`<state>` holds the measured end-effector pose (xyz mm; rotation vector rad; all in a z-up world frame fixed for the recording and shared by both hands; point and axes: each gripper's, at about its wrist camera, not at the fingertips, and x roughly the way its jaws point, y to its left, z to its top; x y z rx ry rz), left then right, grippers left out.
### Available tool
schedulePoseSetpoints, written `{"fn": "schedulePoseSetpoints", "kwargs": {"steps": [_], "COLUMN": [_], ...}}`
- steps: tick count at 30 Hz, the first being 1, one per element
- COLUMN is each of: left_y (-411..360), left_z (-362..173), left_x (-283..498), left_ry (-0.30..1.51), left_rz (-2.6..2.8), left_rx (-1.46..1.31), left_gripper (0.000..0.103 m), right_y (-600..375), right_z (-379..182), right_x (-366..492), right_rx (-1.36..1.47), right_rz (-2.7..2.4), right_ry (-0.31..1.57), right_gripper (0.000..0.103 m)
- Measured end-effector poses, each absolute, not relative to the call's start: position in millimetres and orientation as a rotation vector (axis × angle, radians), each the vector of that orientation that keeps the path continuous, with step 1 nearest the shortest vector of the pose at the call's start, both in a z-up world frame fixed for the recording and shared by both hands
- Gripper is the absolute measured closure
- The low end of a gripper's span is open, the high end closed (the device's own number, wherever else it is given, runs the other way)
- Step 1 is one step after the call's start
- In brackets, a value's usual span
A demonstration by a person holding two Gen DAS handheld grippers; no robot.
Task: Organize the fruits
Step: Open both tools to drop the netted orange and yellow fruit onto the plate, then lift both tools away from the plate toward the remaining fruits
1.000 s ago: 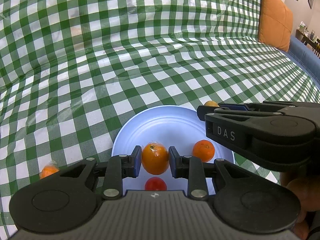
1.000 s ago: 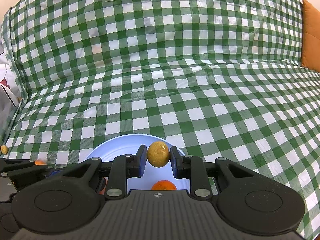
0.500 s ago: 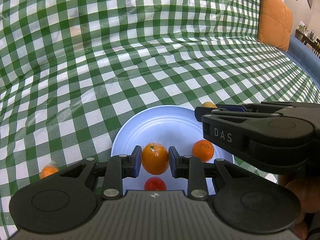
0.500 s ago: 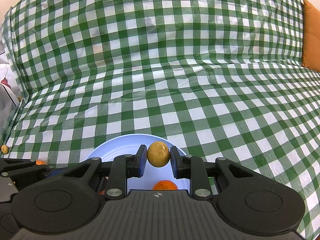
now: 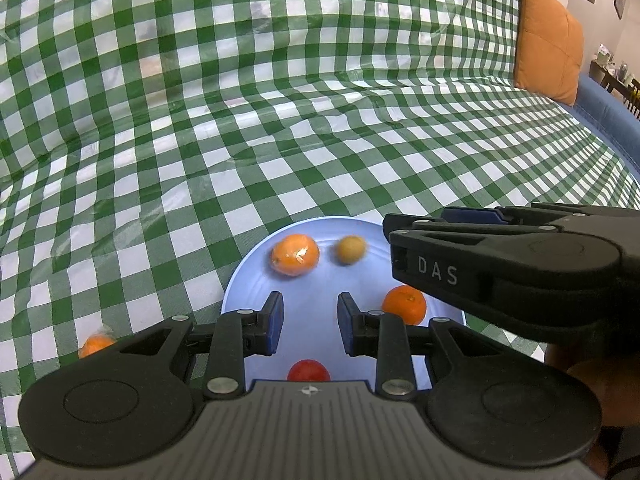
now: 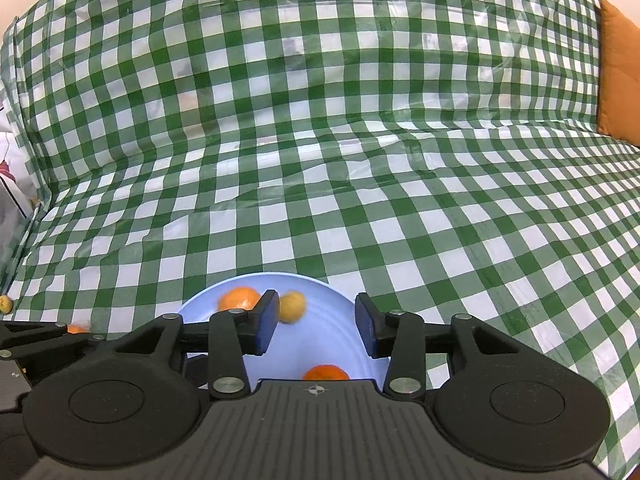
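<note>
A pale blue plate point(image 5: 248, 280) lies on the green checked cloth. On it are a wrapped orange point(image 5: 296, 254), a blurred yellow fruit point(image 5: 351, 250), a second orange point(image 5: 404, 304) and a small red fruit point(image 5: 309, 370). My left gripper point(image 5: 311, 324) hangs open over the plate with nothing between its pads. My right gripper point(image 6: 317, 328) is opening; the yellow fruit point(image 6: 292, 306) sits blurred beyond its left pad, free of both pads. In the left wrist view the right gripper point(image 5: 396, 236) reaches in from the right over the plate.
Another wrapped orange point(image 5: 96, 344) lies on the cloth left of the plate. An orange cushion point(image 5: 548, 36) leans at the far right against a blue sofa edge point(image 5: 608, 112). A small yellow thing point(image 6: 5, 303) lies at the cloth's left edge.
The orange has left my left gripper's pads and now lies farther back on the plate. The right jaws have spread and the yellow fruit has dropped out onto the plate, blurred.
</note>
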<state>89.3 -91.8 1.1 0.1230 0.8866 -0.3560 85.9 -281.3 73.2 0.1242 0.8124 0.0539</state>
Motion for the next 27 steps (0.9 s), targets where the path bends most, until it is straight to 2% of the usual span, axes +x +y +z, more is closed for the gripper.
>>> {"fn": "schedulePoseSetpoints", "kwargs": {"steps": [14,17,21,27], "left_y": [-57,-35,0,66], "left_z": [14,26,48,54], "left_x": [85,75,66,60], "left_ry": [0.870,0.838,0.801,0.793], "left_rz": [-0.277,-0.219,-0.165,-0.112], "left_rx": [0.082,0.069,0.074,0.019], "left_gripper": [0.073,0.077,0.077,0.077], "right_y": [-261,-247,-231,-206], "right_z": [82,85,93,100], "right_x": [83,81,75,67], "right_rx": [0.148,0.158,0.166,0.186], "right_rz": [0.086,0.129,0.175,0.265], "right_ry": [0.780,0.767,0.736,0.717], "right_gripper": [0.059,0.066,0.071,0.073]}}
